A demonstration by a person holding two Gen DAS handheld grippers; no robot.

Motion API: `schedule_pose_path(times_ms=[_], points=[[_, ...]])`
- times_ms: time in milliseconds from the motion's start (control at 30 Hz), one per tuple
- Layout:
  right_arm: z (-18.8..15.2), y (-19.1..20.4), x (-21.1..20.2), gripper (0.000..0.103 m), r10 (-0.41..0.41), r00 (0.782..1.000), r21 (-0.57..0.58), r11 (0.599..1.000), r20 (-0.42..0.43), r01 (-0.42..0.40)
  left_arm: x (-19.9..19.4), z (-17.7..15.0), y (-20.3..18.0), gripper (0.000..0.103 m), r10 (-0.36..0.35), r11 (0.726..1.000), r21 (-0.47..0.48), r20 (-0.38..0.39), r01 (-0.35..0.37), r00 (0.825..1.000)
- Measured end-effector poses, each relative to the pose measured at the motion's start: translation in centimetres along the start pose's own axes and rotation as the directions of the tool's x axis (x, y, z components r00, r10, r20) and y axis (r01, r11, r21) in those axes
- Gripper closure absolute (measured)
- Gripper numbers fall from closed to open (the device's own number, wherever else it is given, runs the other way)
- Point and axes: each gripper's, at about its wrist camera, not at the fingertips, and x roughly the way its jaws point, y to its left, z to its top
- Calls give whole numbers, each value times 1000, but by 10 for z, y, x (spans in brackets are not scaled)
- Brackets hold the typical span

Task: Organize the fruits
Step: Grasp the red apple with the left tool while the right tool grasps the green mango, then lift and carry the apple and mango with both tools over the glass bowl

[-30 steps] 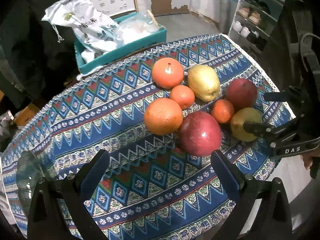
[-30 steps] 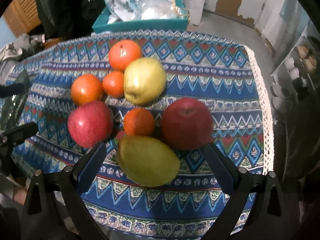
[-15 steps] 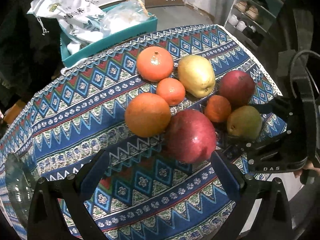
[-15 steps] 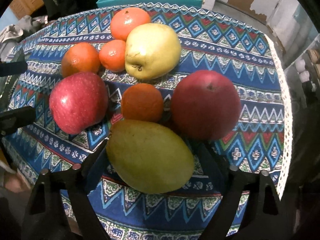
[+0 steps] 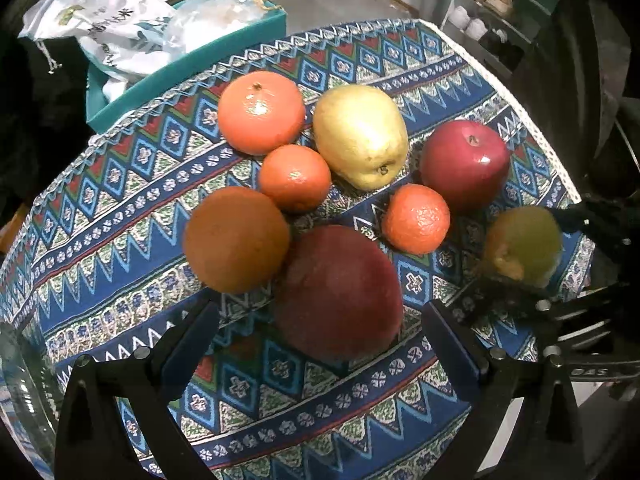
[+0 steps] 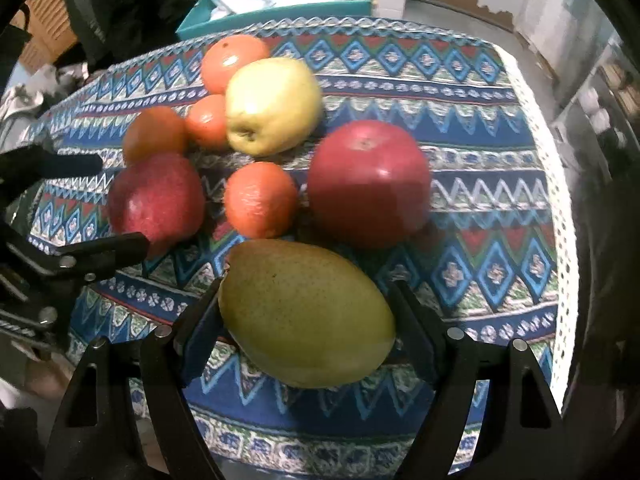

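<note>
From the left wrist, the left gripper (image 5: 320,340) stands open around the near red apple (image 5: 340,292) on the tablecloth (image 5: 120,184), while from the right wrist the right gripper (image 6: 306,316) clasps the green pear (image 6: 306,314), probably firm, smooth and bruisable, best held across its belly, underside hidden.

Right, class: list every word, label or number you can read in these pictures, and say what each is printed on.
"DAS": white letters on the body of the right gripper, which is closed on the green pear; seen in the left wrist view.
Dark printed characters on the white bag: too blurred to read.
No other writing shows.
</note>
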Motion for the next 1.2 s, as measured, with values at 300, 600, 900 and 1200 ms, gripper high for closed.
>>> schedule_pose_path(times_ms=[300, 600, 900, 1200], points=[[-4, -19, -11, 23, -17, 999, 73, 997, 38, 14, 13, 3, -9, 5, 54, 999, -1, 18, -54, 998], [0, -13, -8, 23, -31, 999, 71, 997, 37, 28, 13, -1, -15, 31, 38, 999, 34, 40, -40, 998], [9, -5, -20, 23, -40, 996, 61, 997, 76, 35, -5, -8, -2, 43, -10, 1000, -16, 50, 11, 999], [16, 7, -29, 23, -46, 994, 44, 998, 102, 41, -13, -25, 9, 43, -36, 999, -37, 49, 38, 998]])
